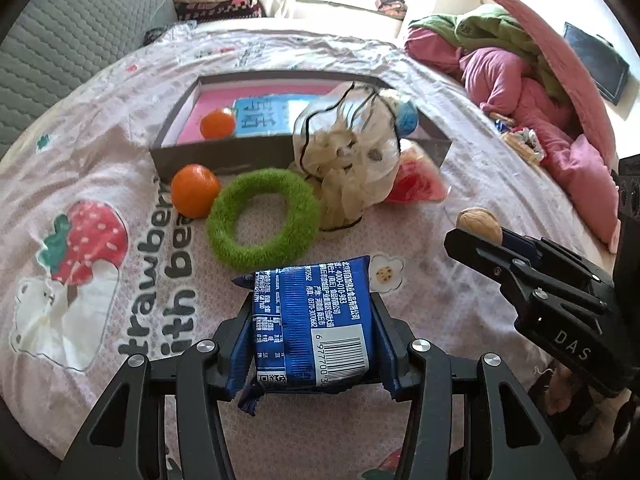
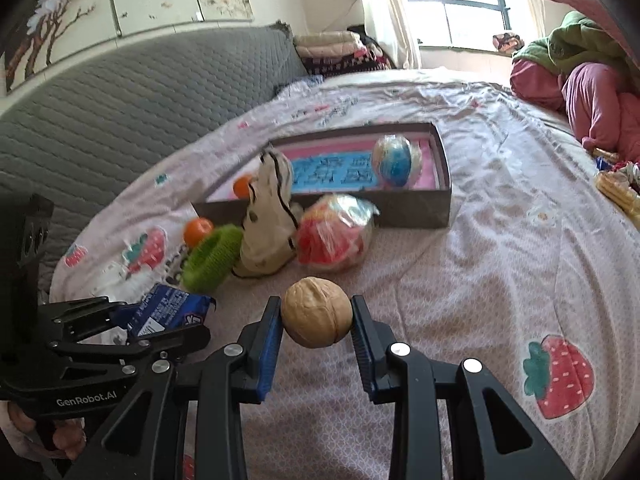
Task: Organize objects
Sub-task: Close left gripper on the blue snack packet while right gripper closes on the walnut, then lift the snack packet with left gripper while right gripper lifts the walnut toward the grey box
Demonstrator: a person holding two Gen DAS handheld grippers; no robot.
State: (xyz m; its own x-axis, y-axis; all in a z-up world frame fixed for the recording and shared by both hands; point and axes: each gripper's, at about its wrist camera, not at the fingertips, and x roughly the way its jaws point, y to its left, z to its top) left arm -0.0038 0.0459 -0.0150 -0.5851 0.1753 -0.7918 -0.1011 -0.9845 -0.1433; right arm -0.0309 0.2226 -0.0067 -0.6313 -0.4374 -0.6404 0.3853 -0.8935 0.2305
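My left gripper (image 1: 314,320) is shut on a blue snack packet (image 1: 312,320), held just above the printed bedsheet. My right gripper (image 2: 316,314) is shut on a walnut (image 2: 316,312), and it shows at the right of the left wrist view with the walnut (image 1: 480,222) at its tip. Beyond both lies a grey open box (image 1: 224,156) (image 2: 412,210) holding an orange (image 1: 218,123) and a blue wrapped ball (image 2: 394,162). In front of the box sit a second orange (image 1: 195,190), a green fuzzy ring (image 1: 262,220), a crumpled clear bag (image 1: 348,148) and a red wrapped snack (image 2: 334,234).
Everything rests on a bed with a strawberry-print sheet (image 2: 500,240). A grey quilted headboard (image 2: 120,112) runs along the left. Pink and green bedding (image 1: 532,80) is piled at the right, and folded blankets (image 2: 336,50) lie under the window.
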